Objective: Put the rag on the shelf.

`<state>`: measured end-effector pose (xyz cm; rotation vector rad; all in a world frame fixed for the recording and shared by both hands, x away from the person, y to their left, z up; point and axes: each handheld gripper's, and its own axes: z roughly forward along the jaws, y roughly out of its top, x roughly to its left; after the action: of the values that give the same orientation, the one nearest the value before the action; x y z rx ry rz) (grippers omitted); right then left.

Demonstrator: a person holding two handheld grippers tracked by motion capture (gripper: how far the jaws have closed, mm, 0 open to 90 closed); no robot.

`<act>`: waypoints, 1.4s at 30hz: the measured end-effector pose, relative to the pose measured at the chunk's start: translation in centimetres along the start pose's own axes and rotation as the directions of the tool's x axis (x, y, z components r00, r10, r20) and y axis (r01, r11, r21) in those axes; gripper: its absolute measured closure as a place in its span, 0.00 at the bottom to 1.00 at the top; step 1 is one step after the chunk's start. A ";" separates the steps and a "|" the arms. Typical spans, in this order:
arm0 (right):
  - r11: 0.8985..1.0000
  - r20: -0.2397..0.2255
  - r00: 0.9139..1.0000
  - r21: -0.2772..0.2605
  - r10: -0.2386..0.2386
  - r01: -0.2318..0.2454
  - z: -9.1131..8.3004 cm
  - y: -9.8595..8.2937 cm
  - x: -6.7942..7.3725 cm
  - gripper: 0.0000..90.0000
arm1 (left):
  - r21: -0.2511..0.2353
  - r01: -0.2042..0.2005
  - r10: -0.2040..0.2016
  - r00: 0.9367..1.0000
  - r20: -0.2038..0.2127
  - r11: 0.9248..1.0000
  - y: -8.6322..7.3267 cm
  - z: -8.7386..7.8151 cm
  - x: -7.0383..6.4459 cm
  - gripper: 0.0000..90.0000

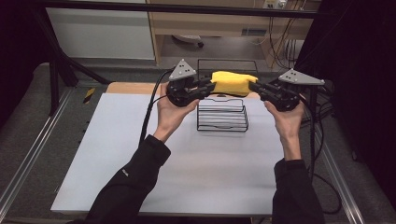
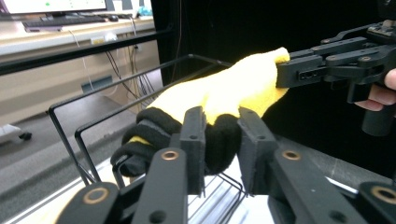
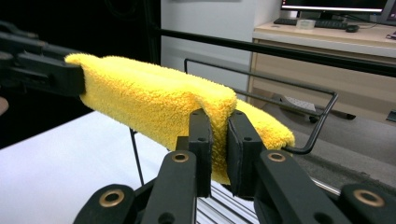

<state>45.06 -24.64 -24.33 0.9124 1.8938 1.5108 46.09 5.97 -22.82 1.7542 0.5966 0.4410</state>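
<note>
Fluffy yellow towel (image 1: pixel 233 83), folded into a thick roll with a black end, stretched level above the wire rack (image 1: pixel 222 115); clamped at each end by left tool (image 1: pixel 206 87) and right tool (image 1: pixel 256 87)

Bright overhead light on the white table (image 1: pixel 140 154), dark surroundings, soft shadows; near jaws slightly blurred.

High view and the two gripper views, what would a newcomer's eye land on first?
First, the bright yellow fluffy towel, folded, held in the air between the two grippers at the table's far side. The left gripper pinches one end, where the cloth has a black edge, and the right gripper pinches the other. Just under it stands a black wire rack on the white table.
</note>
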 end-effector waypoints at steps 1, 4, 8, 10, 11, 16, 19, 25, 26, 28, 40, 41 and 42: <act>1.000 -0.001 1.000 0.001 -0.009 0.009 0.0 0.0 0.0 0.91 | 0.001 0.014 -0.014 1.000 -0.004 1.000 0.3 -0.2 0.1 0.74; 1.000 -0.006 1.000 -0.002 -0.017 0.017 -0.1 -0.1 0.0 0.91 | -0.011 0.040 -0.040 0.999 -0.020 0.999 1.5 -0.9 0.6 0.71; 0.999 -0.007 0.999 0.007 -0.032 0.032 -0.1 -0.2 0.0 0.91 | -0.019 0.041 -0.042 0.998 -0.056 0.999 2.9 -1.0 1.0 0.74; 0.999 -0.006 0.999 0.020 -0.048 0.048 0.0 -0.3 0.1 0.91 | -0.007 0.048 -0.048 0.997 -0.058 0.999 3.2 -0.6 1.1 0.78; 0.998 -0.007 0.999 0.023 -0.052 0.052 0.0 -0.3 0.1 0.91 | 0.004 0.054 -0.054 0.997 -0.057 0.999 3.2 -0.2 1.2 0.82; 0.998 -0.018 0.999 0.025 -0.050 0.051 0.0 -0.6 0.0 0.90 | 0.076 0.067 -0.066 0.998 -0.018 0.995 2.4 1.4 1.3 0.96; 0.998 -0.020 0.998 0.034 -0.053 0.054 -0.1 -0.8 -0.1 0.88 | 0.105 0.059 -0.060 0.998 0.009 0.993 1.8 1.7 1.1 1.00; 0.998 -0.030 0.999 0.047 -0.030 0.031 -0.6 -1.0 0.0 0.79 | 0.150 0.020 -0.021 1.000 0.010 0.989 0.5 2.1 0.6 1.00; 0.999 -0.033 0.999 0.043 -0.031 0.032 -0.7 -1.0 0.1 0.75 | 0.152 0.017 -0.018 1.000 0.009 0.988 0.3 2.1 0.6 1.00; 0.999 -0.024 0.999 0.037 -0.028 0.028 -1.2 -0.8 0.4 0.68 | 0.157 0.015 -0.016 1.000 0.009 0.988 0.0 2.1 0.6 1.00; 1.000 -0.067 0.998 0.025 -0.013 0.014 -1.7 1.0 2.0 0.81 | 0.205 -0.022 0.023 1.000 -0.001 0.978 -1.8 3.2 0.3 1.00; 0.998 -0.067 0.998 0.058 0.002 0.002 -1.3 0.7 1.9 0.86 | 0.202 -0.021 0.022 1.000 0.001 0.979 -2.0 3.2 0.4 1.00; 0.996 -0.067 0.998 0.084 0.018 -0.012 -0.9 0.3 1.8 0.90 | 0.198 -0.020 0.020 1.000 0.002 0.980 -2.2 3.2 0.4 1.00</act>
<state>43.33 -23.71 -23.84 0.9252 2.0154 1.4984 47.94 4.17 -25.79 1.9510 0.6414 0.4072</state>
